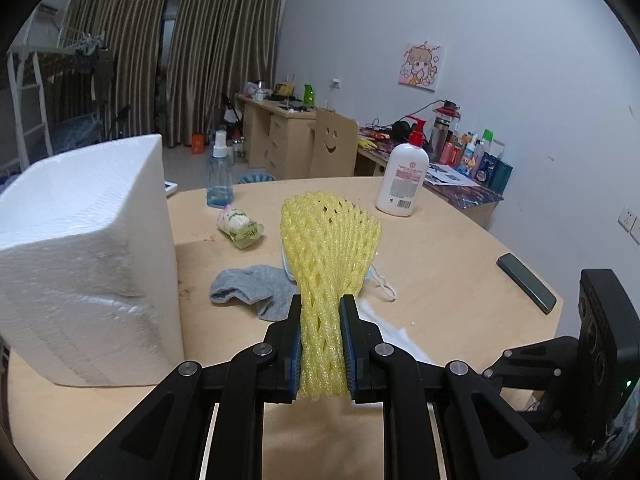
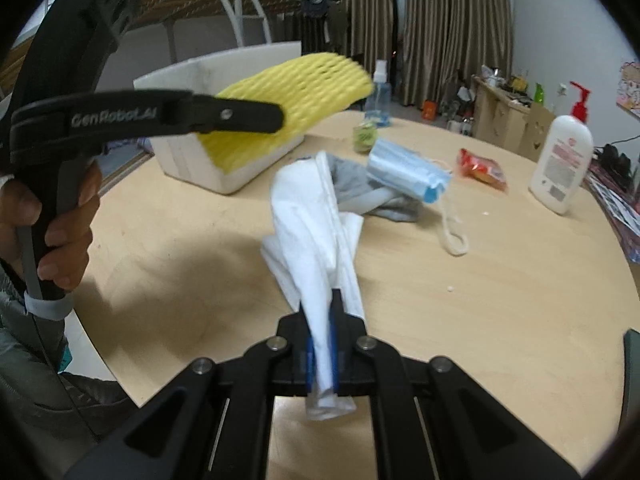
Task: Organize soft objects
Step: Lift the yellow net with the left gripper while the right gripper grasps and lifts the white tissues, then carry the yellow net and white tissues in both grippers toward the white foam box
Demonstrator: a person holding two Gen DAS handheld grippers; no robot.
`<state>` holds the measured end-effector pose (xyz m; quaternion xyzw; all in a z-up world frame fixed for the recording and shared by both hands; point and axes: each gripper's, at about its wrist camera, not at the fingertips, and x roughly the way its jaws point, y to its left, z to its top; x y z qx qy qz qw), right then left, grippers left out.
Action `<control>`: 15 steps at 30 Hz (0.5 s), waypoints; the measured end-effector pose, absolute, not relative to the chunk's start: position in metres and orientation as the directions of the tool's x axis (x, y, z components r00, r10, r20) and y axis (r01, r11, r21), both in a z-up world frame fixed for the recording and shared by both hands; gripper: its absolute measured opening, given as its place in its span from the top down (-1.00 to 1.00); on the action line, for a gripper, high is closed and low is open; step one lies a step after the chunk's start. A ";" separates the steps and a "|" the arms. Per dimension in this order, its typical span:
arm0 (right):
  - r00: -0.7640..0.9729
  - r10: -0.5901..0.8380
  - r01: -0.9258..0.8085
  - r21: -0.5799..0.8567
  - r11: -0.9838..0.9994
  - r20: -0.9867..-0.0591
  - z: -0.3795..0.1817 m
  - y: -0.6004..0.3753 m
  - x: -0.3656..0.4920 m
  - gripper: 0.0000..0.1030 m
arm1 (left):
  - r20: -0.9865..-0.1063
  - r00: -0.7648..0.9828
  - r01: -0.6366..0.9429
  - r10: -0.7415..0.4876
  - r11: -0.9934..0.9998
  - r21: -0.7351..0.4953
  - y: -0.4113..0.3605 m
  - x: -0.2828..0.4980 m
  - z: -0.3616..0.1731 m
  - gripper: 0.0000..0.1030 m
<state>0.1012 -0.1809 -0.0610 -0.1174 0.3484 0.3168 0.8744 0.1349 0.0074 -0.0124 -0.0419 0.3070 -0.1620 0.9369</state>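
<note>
Clamped in our left gripper [image 1: 320,344] is the yellow foam net [image 1: 330,248]; our right gripper [image 2: 323,344] pinches the white cloth [image 2: 312,232]. Neither is in the foam box [image 1: 80,248] yet, and sock [image 1: 256,288], mask [image 2: 404,176] and snack packets still lie on the table [image 1: 460,272]

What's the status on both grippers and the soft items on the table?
Left gripper shut on yellow foam mesh sleeve. Right gripper shut on white folded cloth. Grey sock, blue face mask on table. White foam box unobstructed.
</note>
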 end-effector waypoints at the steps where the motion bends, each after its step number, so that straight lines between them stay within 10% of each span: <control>1: 0.563 0.472 -0.632 0.014 0.775 -0.679 -0.060 -0.182 0.099 0.84 | -0.561 0.762 0.275 -0.325 0.945 -0.174 0.008 0.132 -0.011 0.65; 15: 0.673 0.476 -0.576 0.003 0.818 -0.566 -0.023 -0.206 0.064 0.84 | -0.491 0.826 0.252 -0.278 0.960 -0.120 0.012 0.082 0.018 0.65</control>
